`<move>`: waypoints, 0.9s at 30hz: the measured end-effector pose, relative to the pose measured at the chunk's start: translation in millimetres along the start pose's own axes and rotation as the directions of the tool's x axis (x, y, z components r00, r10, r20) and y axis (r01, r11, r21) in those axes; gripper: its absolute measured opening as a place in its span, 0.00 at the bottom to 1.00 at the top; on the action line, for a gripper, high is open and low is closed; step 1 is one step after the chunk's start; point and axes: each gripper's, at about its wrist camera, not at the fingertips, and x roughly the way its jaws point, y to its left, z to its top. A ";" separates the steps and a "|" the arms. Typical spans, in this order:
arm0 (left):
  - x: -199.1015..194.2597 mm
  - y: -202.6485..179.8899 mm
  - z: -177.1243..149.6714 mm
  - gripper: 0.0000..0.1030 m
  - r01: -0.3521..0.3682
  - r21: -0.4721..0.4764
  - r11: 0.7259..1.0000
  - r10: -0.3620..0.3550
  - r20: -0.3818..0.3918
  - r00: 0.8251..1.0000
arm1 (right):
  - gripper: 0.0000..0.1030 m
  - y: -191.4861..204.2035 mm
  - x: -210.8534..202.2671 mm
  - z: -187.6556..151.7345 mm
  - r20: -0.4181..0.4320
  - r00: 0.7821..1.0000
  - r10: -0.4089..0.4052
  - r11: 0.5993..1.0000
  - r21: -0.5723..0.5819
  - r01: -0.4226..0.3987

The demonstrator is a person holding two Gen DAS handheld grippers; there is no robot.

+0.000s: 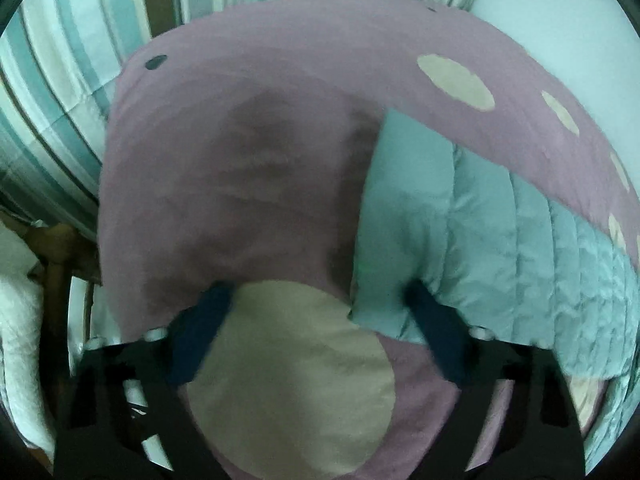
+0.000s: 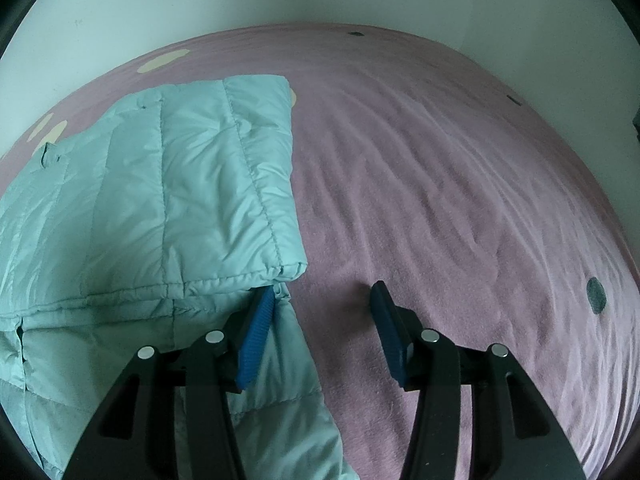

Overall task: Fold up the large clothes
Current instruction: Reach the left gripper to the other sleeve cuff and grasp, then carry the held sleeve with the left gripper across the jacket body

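Nearest the right tool point(image 2: 324, 292), its jaws stand apart and grasp nothing; one blue pad lies at the folded corner of the pale green quilted jacket point(image 2: 180, 184), the other over bare bedspread point(image 2: 460, 184). The left tool point(image 1: 316, 292) is also released, straddling the jacket's edge above a cream spot. The jacket lies on the bed, and from its corner the long body runs away leftward of the right tool, so the right hand seems nearer for the next fold. Beyond the jacket, striped curtains point(image 1: 72, 64) hang.
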 end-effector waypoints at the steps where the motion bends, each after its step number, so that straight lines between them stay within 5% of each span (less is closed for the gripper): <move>1: -2.9 -1.8 1.2 0.71 0.028 0.004 1.000 -0.028 0.004 1.000 | 0.50 0.1 -0.1 -0.1 0.001 1.000 -0.002 1.000 0.000 0.002; 3: -2.8 -7.9 2.1 0.61 0.092 0.039 0.995 -0.091 -0.010 0.996 | 0.51 0.1 -0.3 -0.4 0.003 1.000 -0.005 1.000 0.001 0.005; 7: 2.8 -13.0 5.7 0.61 0.122 0.047 0.991 -0.121 -0.009 0.993 | 0.51 -1.1 -0.9 -1.0 0.005 1.000 -0.001 1.000 0.008 0.001; 10: 4.6 -11.1 9.0 0.51 0.112 0.031 0.993 -0.112 0.001 0.994 | 0.51 -2.7 -0.7 -0.9 0.006 1.000 0.001 1.000 0.010 -0.001; 11: 3.0 -10.1 9.1 0.39 0.116 0.039 0.993 -0.116 0.004 0.993 | 0.51 -3.3 -0.7 -1.0 0.006 1.000 0.002 1.000 0.012 -0.002; 12: 2.5 -11.1 10.1 0.15 0.130 0.046 0.990 -0.130 0.003 0.991 | 0.51 -4.0 -0.7 -0.6 0.006 1.000 0.003 1.000 0.012 -0.003; 13: 1.6 -11.6 10.1 0.07 0.184 0.040 0.982 -0.184 -0.013 0.983 | 0.51 -4.7 -0.7 -0.4 0.006 1.000 0.004 1.000 0.013 -0.004; 16: -4.7 -14.5 10.8 0.04 0.179 0.024 0.984 -0.178 -0.010 0.984 | 0.51 -5.8 -0.6 -0.4 0.006 1.000 0.008 1.000 0.017 -0.008; 21: -33.8 -53.0 0.9 0.03 0.105 0.138 0.985 -0.115 0.064 0.991 | 0.51 -7.4 -1.2 -0.8 0.007 1.000 0.015 1.000 0.025 -0.015; 27: -74.8 -132.6 -19.1 0.03 0.103 0.297 0.949 -0.151 0.145 0.978 | 0.51 -8.7 -1.7 -1.1 0.010 1.000 0.022 0.999 0.031 -0.022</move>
